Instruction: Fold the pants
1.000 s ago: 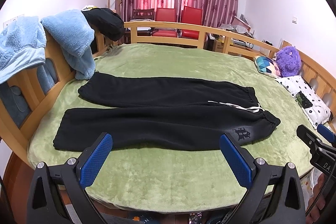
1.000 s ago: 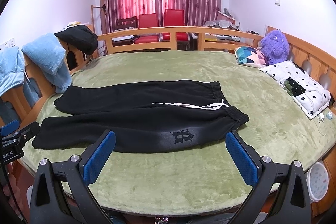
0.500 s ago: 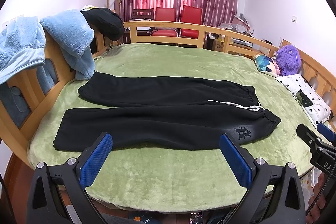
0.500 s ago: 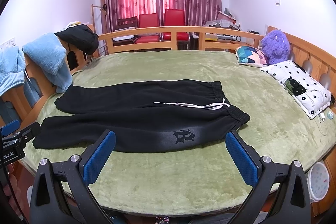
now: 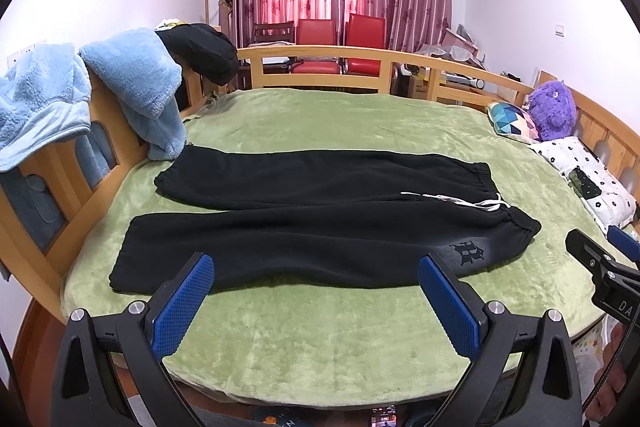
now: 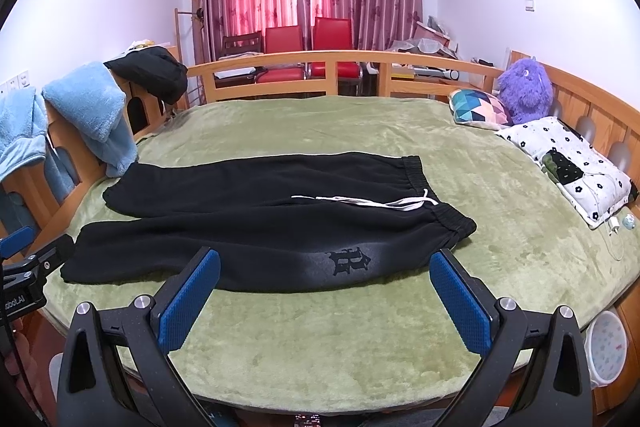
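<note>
Black pants (image 5: 320,223) (image 6: 256,223) lie flat across the green bed cover, legs to the left, waistband with white drawstring (image 5: 472,201) (image 6: 372,202) to the right, a dark logo on the near hip. My left gripper (image 5: 316,267) hovers open over the near bed edge, short of the near leg. My right gripper (image 6: 324,261) is open too, in front of the hip logo. Neither holds anything. The right gripper also shows at the right edge of the left wrist view, and the left gripper at the left edge of the right wrist view.
The green cover (image 5: 320,339) spreads over a round wooden bed. Blue fleece (image 5: 136,83) and a dark garment (image 5: 200,55) hang on the left rail. Pillows (image 6: 576,167) and a purple plush toy (image 6: 524,91) lie at right. Red chairs (image 5: 340,43) stand behind the far rail.
Both cameras have drifted very slightly; the pants sit marginally lower and rightward in view. Both grippers stay open, and the pants have not been touched.
</note>
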Tool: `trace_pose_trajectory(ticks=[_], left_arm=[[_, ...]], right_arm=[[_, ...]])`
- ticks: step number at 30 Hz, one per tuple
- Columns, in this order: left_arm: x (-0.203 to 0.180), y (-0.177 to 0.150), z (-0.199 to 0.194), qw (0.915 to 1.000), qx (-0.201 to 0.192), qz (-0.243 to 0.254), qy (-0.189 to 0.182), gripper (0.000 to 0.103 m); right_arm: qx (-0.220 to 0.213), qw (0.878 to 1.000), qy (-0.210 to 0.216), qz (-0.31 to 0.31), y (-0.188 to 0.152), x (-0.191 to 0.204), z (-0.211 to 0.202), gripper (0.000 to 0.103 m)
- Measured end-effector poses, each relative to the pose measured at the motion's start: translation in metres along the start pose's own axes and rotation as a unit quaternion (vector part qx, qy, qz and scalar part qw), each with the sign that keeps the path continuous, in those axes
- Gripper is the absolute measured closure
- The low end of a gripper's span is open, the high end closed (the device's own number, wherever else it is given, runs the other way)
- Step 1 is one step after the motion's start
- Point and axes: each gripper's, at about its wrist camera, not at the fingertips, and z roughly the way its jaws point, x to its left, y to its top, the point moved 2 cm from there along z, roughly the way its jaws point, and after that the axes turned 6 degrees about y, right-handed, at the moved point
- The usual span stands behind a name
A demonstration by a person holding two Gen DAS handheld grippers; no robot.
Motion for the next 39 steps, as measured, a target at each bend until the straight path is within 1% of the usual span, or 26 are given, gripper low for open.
trace_pose_trajectory(ticks=[2, 12, 16, 20, 23, 27, 28, 30, 32, 33, 35, 36, 37, 39], left_arm=[[0.001, 0.000, -0.001, 1.0000, -0.003, 0.000, 0.008, 0.000], [0.000, -0.001, -0.004, 0.9999, -0.004, -0.004, 0.010, 0.000], [-0.002, -0.001, 0.000, 1.0000, -0.001, -0.006, 0.008, 0.000], [-0.002, -0.001, 0.003, 0.9999, -0.005, -0.005, 0.010, 0.000], [-0.001, 0.001, 0.013, 0.9999, -0.002, -0.003, 0.011, 0.000], [0.004, 0.001, 0.032, 0.9999, 0.007, -0.007, 0.012, 0.000], [0.007, 0.001, 0.037, 0.9999, 0.008, -0.011, 0.008, 0.000], [0.015, -0.001, 0.045, 0.9996, 0.001, -0.025, -0.015, 0.000], [0.022, -0.004, 0.058, 0.9988, 0.007, -0.038, -0.029, 0.000], [0.026, -0.007, 0.067, 0.9986, 0.017, -0.043, -0.025, 0.000], [0.033, -0.011, 0.085, 0.9979, 0.038, -0.047, -0.022, 0.000], [0.037, -0.015, 0.096, 0.9977, 0.049, -0.044, -0.015, 0.000], [0.041, -0.018, 0.104, 0.9976, 0.057, -0.038, -0.002, 0.000], [0.053, -0.029, 0.126, 0.9962, 0.075, -0.029, 0.034, 0.000]], right_arm=[[0.000, 1.000, 0.003, 0.000, 0.001, 0.000, 0.000, 0.000], [-0.001, 1.000, 0.003, 0.006, 0.001, -0.003, -0.001, 0.000], [-0.004, 1.000, -0.002, -0.003, 0.001, -0.001, -0.001, 0.000], [-0.008, 1.000, 0.002, -0.002, 0.001, 0.000, 0.001, 0.000], [-0.015, 1.000, 0.002, 0.000, 0.004, -0.002, 0.007, 0.000], [-0.005, 1.000, -0.008, -0.003, 0.003, -0.007, 0.026, 0.000], [-0.002, 1.000, -0.012, -0.003, 0.003, -0.008, 0.031, 0.000], [0.006, 1.000, -0.006, 0.000, 0.001, -0.010, 0.042, 0.000], [0.017, 1.000, -0.002, 0.002, -0.001, -0.012, 0.055, 0.002], [0.021, 1.000, 0.000, 0.002, -0.003, -0.013, 0.063, 0.004], [0.035, 0.999, 0.006, -0.003, -0.008, -0.013, 0.079, 0.004], [0.049, 0.999, 0.008, -0.003, -0.013, -0.014, 0.093, 0.005], [0.060, 0.998, 0.010, -0.003, -0.017, -0.015, 0.104, 0.006], [0.076, 0.997, 0.015, -0.007, -0.026, -0.016, 0.124, 0.016]])
